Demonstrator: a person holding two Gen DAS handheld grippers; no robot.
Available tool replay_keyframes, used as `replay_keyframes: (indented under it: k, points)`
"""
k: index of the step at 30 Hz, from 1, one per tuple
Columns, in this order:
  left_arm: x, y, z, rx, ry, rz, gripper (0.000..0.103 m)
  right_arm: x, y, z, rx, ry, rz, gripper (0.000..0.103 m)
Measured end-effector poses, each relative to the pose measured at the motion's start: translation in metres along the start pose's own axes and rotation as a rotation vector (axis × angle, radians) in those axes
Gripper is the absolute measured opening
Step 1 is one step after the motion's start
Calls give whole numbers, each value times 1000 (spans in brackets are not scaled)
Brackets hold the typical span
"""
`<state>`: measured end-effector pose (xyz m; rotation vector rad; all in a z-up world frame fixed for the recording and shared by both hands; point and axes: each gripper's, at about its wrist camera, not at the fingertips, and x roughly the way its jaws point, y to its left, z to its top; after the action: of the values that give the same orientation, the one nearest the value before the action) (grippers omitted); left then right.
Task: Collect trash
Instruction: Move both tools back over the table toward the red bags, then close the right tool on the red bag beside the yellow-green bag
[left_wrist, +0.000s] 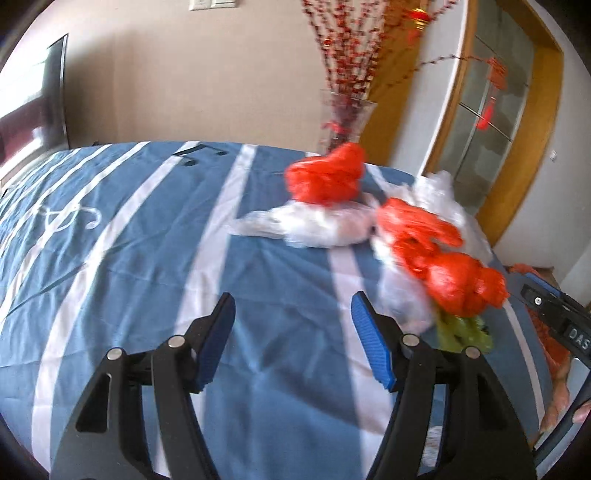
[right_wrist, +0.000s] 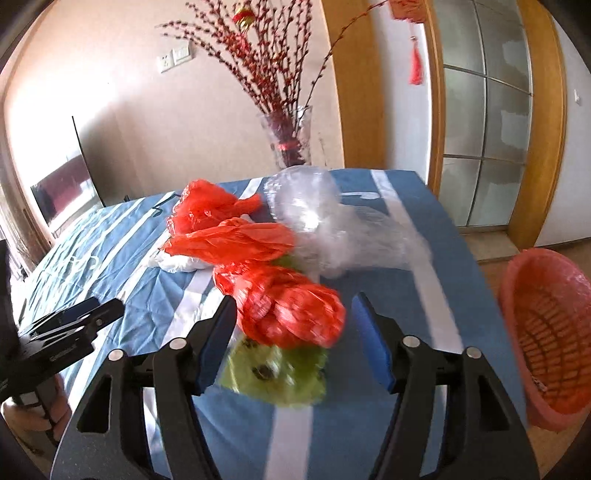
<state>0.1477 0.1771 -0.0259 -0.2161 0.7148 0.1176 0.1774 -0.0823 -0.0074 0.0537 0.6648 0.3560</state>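
A heap of trash lies on a table with a blue and white striped cloth. It holds crumpled red plastic bags, clear and white plastic and a green wrapper. My right gripper is open, with the nearest red bag between its fingers. My left gripper is open and empty over the bare cloth, left of the heap; it also shows at the left of the right wrist view. The right gripper shows at the right edge of the left wrist view.
A red plastic basket stands on the floor to the right of the table. A glass vase with red branches stands behind the table's far edge. A TV is at the left wall, a glass door at the right.
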Motion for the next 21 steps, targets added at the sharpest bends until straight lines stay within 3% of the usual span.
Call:
replay_keyframes:
  k: [7,19,21]
  points:
    - [5,24,2,-41,6,7,65,45,11,6,-51,92,-60,70]
    - [14,30,-4,-68,34,-19,65,56,29,-4,-150,153,-72,70]
    - [14,29,-5,-66,35,-19,65,57,30,-5,-153,155,-70,67]
